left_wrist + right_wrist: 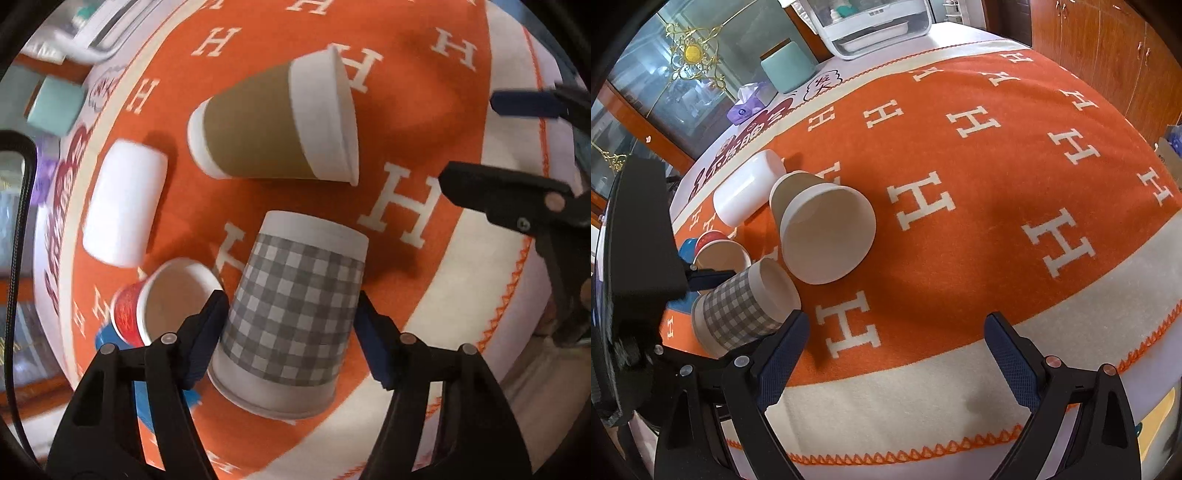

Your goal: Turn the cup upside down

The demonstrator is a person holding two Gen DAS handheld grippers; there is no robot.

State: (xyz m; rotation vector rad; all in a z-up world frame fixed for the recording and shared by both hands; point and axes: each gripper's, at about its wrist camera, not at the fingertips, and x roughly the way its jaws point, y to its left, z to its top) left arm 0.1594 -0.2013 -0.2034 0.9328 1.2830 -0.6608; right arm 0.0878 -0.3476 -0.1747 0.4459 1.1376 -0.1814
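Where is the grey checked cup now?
The grey checked cup lies on its side between the left tool's open fingers, beside the red cup.

Setting: a home, most likely a dining or living room. Worktop covered by an orange blanket [979,155] with white H letters, cream border and orange zigzag stitching. Beyond the far left corner stands a glass-fronted cabinet [665,85] with gilt scrollwork on the doors. Wooden cupboard doors [1108,51] with small handles run along the far right side. At the far edge sit a white countertop appliance [875,26], a teal container [788,66] and a purple tissue pack [748,103]. Several paper cups [827,229] lie on the blanket.
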